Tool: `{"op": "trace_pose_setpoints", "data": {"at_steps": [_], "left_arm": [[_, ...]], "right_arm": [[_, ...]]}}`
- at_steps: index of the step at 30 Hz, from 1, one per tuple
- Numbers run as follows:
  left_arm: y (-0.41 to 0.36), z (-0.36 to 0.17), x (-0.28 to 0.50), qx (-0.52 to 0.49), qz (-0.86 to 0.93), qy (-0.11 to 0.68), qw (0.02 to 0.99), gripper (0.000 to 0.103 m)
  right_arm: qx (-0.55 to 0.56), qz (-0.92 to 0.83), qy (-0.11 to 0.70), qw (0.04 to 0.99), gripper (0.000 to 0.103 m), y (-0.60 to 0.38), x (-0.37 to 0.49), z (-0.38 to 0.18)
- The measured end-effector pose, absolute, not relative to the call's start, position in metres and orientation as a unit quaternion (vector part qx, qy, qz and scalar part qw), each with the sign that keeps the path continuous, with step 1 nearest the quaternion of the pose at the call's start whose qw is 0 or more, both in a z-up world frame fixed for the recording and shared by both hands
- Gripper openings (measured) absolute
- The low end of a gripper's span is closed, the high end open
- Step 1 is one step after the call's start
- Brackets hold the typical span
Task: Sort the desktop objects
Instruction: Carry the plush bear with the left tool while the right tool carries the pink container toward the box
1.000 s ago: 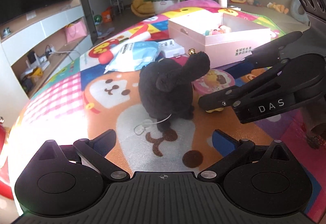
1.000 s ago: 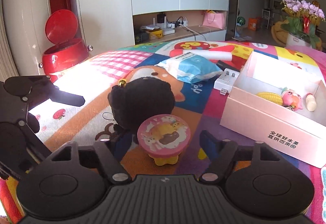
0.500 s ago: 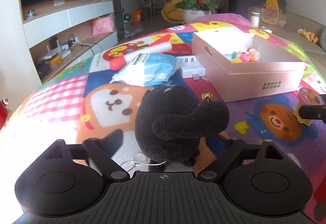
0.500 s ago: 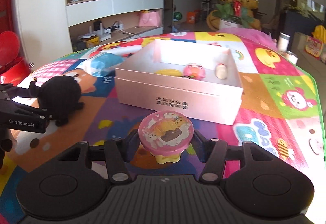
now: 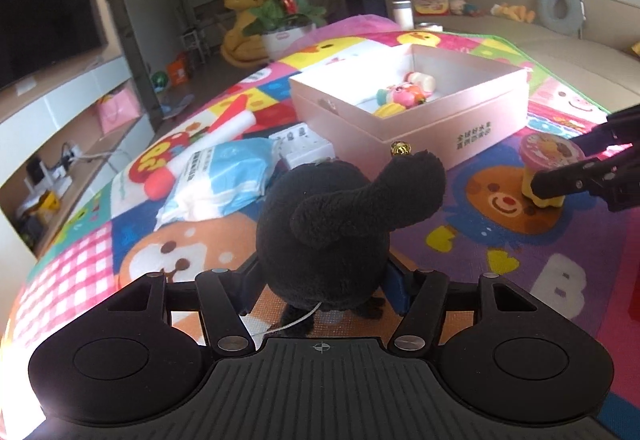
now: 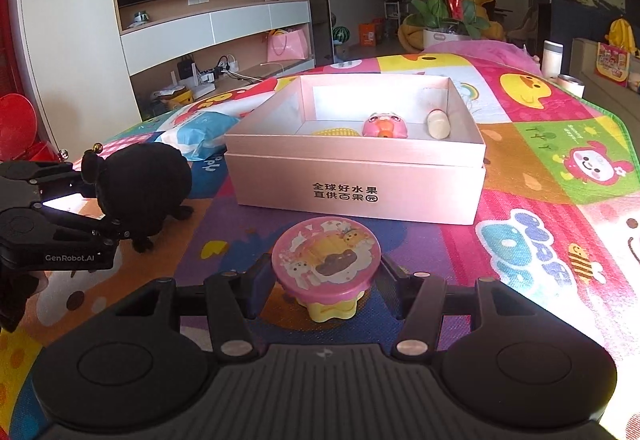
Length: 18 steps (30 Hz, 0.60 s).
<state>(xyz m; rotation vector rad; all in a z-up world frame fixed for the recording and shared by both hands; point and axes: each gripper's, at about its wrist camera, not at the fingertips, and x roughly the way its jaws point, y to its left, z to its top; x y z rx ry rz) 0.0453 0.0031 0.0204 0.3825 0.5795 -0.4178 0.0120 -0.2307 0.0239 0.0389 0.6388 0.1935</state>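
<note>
My left gripper [image 5: 320, 276] is shut on a black plush toy [image 5: 340, 224] with a small gold bell; the toy still rests on the colourful mat. It also shows in the right wrist view [image 6: 144, 187]. My right gripper [image 6: 324, 280] is shut on a pink-lidded yellow toy cup [image 6: 326, 264], also seen in the left wrist view [image 5: 548, 163]. The open pink box [image 6: 356, 179] lies just beyond it and holds a pink toy [image 6: 386, 125], a yellow corn toy and a cream piece.
A blue-white tissue pack [image 5: 224, 175], a white power strip [image 5: 300, 143] and a red-and-white roll [image 5: 224, 119] lie left of the box [image 5: 412, 119]. A flower pot [image 5: 280, 15] stands beyond the mat. A red bin [image 6: 16, 127] is at far left.
Both grippers have closed on their toys. The right gripper carried the cup from beside the plush to the front of the box. The left gripper moved in around the plush.
</note>
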Motion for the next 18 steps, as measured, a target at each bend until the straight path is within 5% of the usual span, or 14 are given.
{"op": "trace_pose_setpoints", "data": {"at_steps": [3,7,18], "left_arm": [[0.010,0.016,0.042,0.198,-0.198,0.286,0.916,0.069],[0.024,0.014,0.038,0.189,-0.182,0.289,0.921,0.081],[0.056,0.024,0.034,0.187,-0.117,0.290,0.932,0.096]], "right_arm": [[0.023,0.093,0.316,0.944,0.059,-0.233,0.012,0.024],[0.025,0.086,0.320,0.943,0.077,-0.235,0.012,0.021],[-0.016,0.087,0.330,0.940,0.087,-0.223,0.008,0.014]]}}
